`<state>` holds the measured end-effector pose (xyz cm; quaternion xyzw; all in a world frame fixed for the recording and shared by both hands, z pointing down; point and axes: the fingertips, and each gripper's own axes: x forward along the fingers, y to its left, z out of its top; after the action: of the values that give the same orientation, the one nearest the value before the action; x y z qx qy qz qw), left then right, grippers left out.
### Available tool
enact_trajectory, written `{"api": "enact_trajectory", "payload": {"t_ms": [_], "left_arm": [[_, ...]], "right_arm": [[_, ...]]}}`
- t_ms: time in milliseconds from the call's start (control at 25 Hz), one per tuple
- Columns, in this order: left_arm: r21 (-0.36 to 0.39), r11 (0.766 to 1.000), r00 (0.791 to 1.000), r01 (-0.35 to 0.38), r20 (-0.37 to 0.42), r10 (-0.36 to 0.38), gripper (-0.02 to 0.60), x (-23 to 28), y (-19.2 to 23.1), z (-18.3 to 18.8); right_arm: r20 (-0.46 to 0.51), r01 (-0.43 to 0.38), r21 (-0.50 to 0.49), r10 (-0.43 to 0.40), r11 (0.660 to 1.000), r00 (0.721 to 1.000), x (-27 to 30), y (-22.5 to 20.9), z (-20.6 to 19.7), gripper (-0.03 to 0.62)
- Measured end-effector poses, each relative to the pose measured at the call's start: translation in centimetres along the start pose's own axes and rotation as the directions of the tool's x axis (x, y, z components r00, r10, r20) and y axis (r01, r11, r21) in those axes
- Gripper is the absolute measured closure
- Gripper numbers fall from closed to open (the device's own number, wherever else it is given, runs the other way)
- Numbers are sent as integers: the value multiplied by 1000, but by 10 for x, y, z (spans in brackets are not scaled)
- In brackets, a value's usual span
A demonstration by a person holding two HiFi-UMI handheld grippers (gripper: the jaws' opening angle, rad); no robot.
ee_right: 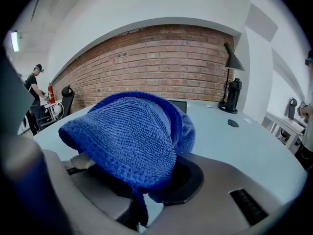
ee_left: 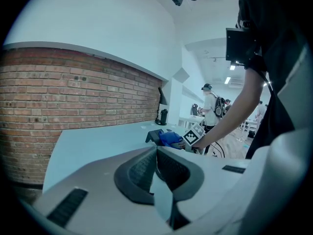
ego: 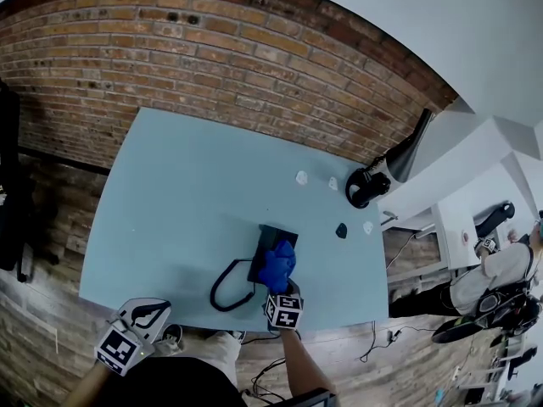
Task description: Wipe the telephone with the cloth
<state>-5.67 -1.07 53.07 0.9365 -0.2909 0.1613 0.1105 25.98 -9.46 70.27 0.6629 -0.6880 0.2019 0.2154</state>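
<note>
A black telephone [ego: 273, 242] lies near the front edge of the pale blue table [ego: 187, 202], and its coiled cord [ego: 227, 288] loops to the left. A blue cloth [ego: 278, 264] rests on top of the telephone, with my right gripper [ego: 283, 290] shut on it. In the right gripper view the cloth [ee_right: 132, 141] bulges over the jaws and hides most of the telephone [ee_right: 179, 105]. My left gripper [ego: 146, 314] hangs off the table's front left corner, shut and holding nothing. From the left gripper [ee_left: 156, 154] view, the telephone [ee_left: 152, 135] and cloth [ee_left: 170, 138] are far ahead.
A black desk lamp [ego: 375, 176] stands at the table's far right edge. A small dark object [ego: 341, 230] and some white scraps [ego: 301, 177] lie behind the telephone. A brick wall [ego: 212, 49] runs behind the table. A person [ego: 501, 270] is at white desks to the right.
</note>
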Motion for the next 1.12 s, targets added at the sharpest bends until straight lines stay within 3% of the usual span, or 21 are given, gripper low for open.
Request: {"api": "enact_trajectory", "payload": {"t_ms": [200, 360, 520, 680, 840, 920, 1000, 1120], "left_arm": [[-7, 1000, 1000, 12, 0, -12, 569, -1, -1, 1], [3, 1000, 1000, 14, 11, -14, 569, -2, 0, 1], [-30, 1000, 1000, 8, 4, -8, 569, -7, 3, 0], [-47, 999, 1000, 12, 16, -11, 569, -9, 6, 1], [-52, 999, 1000, 9, 6, -8, 569, -9, 9, -3], [-48, 999, 1000, 7, 7, -7, 569, -7, 9, -2], [-46, 999, 1000, 8, 4, -8, 569, -4, 9, -1], [-47, 999, 1000, 13, -15, -14, 569, 0, 6, -1]], "right_arm": [[-16, -8, 15, 8, 1000, 1000, -5, 4, -9, 500], [-38, -29, 107, 34, 994, 999, -9, 4, -17, 502], [-113, -108, 218, 134, 970, 984, -15, 8, -28, 502], [-202, -228, 443, 344, 867, 917, -27, 14, -35, 502], [-272, -333, 458, 487, 824, 830, -38, 13, -11, 502], [-276, -381, 439, 526, 814, 805, -39, 6, 23, 502], [-208, -424, 377, 522, 823, 827, -37, -7, 78, 502], [39, -451, 275, 459, 849, 888, -32, -32, 174, 502]]}}
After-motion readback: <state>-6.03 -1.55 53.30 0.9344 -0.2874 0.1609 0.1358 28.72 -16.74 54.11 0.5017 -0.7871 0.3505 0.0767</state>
